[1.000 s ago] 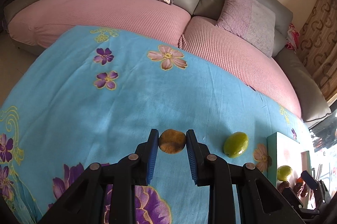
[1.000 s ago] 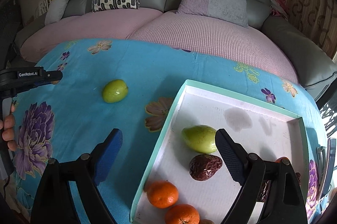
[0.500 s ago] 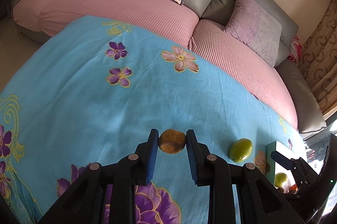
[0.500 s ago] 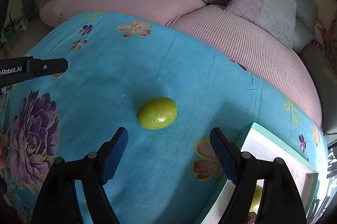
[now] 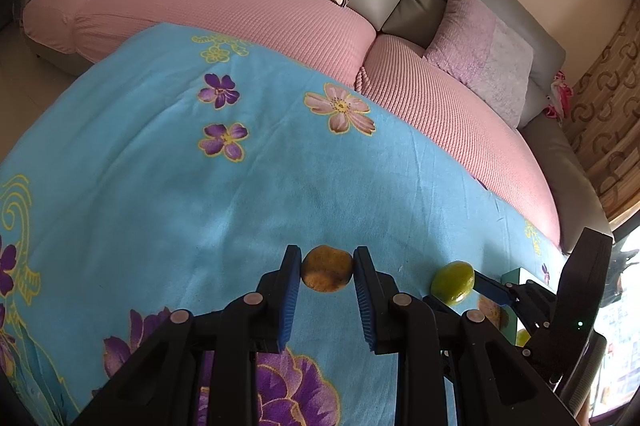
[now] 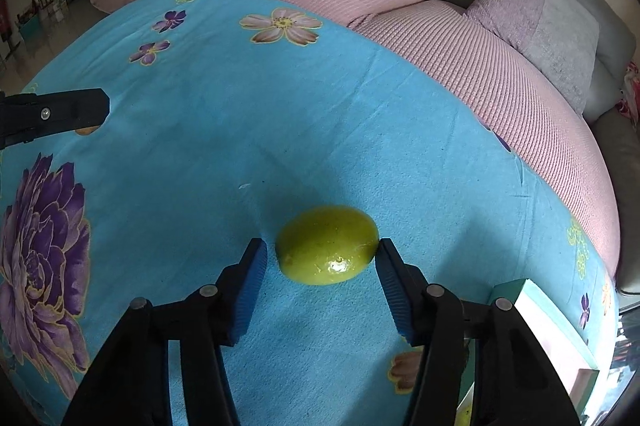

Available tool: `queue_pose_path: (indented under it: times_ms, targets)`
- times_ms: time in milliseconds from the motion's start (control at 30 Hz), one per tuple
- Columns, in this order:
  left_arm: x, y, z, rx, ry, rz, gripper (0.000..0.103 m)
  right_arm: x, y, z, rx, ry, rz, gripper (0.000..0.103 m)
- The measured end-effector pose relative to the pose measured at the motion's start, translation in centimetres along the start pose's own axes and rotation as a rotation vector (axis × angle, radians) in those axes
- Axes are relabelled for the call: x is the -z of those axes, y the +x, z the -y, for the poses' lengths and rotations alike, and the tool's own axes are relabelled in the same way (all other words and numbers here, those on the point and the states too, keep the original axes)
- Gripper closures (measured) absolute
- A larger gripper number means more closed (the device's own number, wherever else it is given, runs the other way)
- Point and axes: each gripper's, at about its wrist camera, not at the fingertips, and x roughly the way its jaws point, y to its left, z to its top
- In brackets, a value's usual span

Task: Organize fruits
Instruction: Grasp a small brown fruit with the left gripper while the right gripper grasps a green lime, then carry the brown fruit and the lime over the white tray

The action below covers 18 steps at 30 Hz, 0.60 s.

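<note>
Green fruit [image 6: 327,250], oval and glossy, lies on the blue floral cloth [image 6: 280,113] covering the worktop, long axis running left-right across the right wrist view, i.e. straight across the gap of the right gripper [image 6: 320,266]. Right gripper is spread around it: right pad touching or almost touching the fruit's right end, left pad just short of the left end with a sliver of cloth showing. So closing would catch the fruit by its two ends, the long way; judged a slightly slippery hold on a rounded glossy skin. Left gripper [image 5: 327,272] is pinching a small brownish-orange fruit [image 5: 327,274] between its blue pads, over the cloth; whether it is lifted clear cannot be told. Tray [image 6: 560,330], teal-edged with a white inside, sits to the right of the green fruit, near the right gripper and farther from the left one. Likely next: right closes on green fruit, carries it right to the tray.
</note>
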Motion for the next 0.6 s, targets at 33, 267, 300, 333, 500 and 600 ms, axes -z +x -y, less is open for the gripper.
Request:
queue_pose_path:
  times_ms: [33, 267, 300, 333, 500, 600]
  targets:
    - [0.0, 0.0, 0.0, 0.002, -0.002, -0.001, 0.075, 0.0, 0.0, 0.1, 0.002, 0.005, 0.002, 0.05]
    - [0.1, -0.1, 0.2, 0.01, 0.003, -0.005, 0.075, 0.5, -1.1, 0.7, -0.019, 0.06, 0.017, 0.051]
    - [0.1, -0.2, 0.3, 0.011, 0.007, -0.006, 0.075, 0.7, -1.6, 0.8, -0.02, 0.071, 0.027, 0.051]
    - [0.1, -0.3, 0.4, 0.01, 0.011, -0.006, 0.075, 1.0, -2.2, 0.9, -0.02, 0.081, 0.039, 0.051]
    - [0.7, -0.5, 1.4, 0.015, 0.021, -0.047, 0.075, 2.8, -6.0, 1.7, -0.009, 0.156, 0.098, 0.051]
    - [1.0, -1.0, 2.6, 0.016, 0.057, -0.047, 0.075, 4.5, -8.3, 2.3, 0.008, 0.208, 0.115, 0.051]
